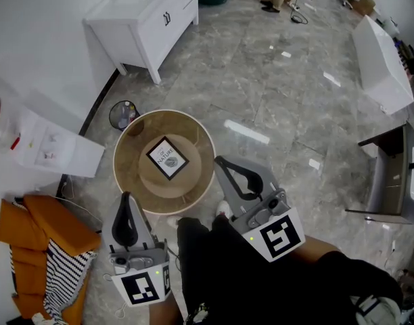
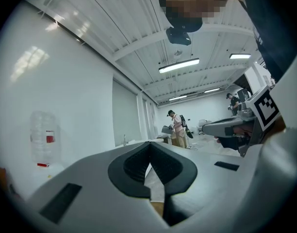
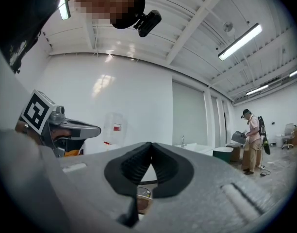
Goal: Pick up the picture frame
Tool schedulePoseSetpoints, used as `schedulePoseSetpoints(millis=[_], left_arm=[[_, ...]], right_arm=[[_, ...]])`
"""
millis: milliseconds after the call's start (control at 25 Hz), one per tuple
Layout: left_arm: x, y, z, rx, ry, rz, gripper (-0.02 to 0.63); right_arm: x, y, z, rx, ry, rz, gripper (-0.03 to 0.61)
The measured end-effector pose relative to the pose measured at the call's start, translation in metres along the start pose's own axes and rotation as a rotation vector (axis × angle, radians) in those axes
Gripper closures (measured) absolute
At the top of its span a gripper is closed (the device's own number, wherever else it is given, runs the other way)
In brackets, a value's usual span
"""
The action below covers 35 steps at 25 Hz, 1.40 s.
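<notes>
Head view: picture frame (image 1: 168, 158) flat, long axis upper-left to lower-right; all fingers (image 1: 124, 223) closed, empty.

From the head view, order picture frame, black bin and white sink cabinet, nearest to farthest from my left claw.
1. picture frame, on the round table.
2. black bin, on the floor beyond.
3. white sink cabinet, farthest, upper left.
</notes>
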<state>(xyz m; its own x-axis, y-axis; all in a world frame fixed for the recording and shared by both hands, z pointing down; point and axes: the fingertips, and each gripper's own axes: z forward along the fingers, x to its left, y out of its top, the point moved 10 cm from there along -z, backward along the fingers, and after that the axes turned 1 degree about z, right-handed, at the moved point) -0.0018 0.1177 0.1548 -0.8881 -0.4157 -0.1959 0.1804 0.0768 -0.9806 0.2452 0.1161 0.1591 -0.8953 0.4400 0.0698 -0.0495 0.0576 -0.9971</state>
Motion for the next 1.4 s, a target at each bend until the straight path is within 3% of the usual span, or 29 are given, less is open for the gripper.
schedulePoseSetpoints(millis=[320, 1120, 1400], left_arm=[[0.020, -0.011, 0.011, 0.025, 0.002, 0.017, 0.601], [0.147, -0.023, 0.059, -0.034, -0.124, 0.031, 0.601], [0.160, -0.036, 0.070, -0.067, -0.174, 0.008, 0.601]], right_arm=[[0.009, -0.007, 0.030, 0.006, 0.020, 0.008, 0.581], [0.068, 0.003, 0.145, -0.016, -0.090, 0.010, 0.581], [0.082, -0.005, 0.167, -0.015, -0.131, 0.003, 0.580]])
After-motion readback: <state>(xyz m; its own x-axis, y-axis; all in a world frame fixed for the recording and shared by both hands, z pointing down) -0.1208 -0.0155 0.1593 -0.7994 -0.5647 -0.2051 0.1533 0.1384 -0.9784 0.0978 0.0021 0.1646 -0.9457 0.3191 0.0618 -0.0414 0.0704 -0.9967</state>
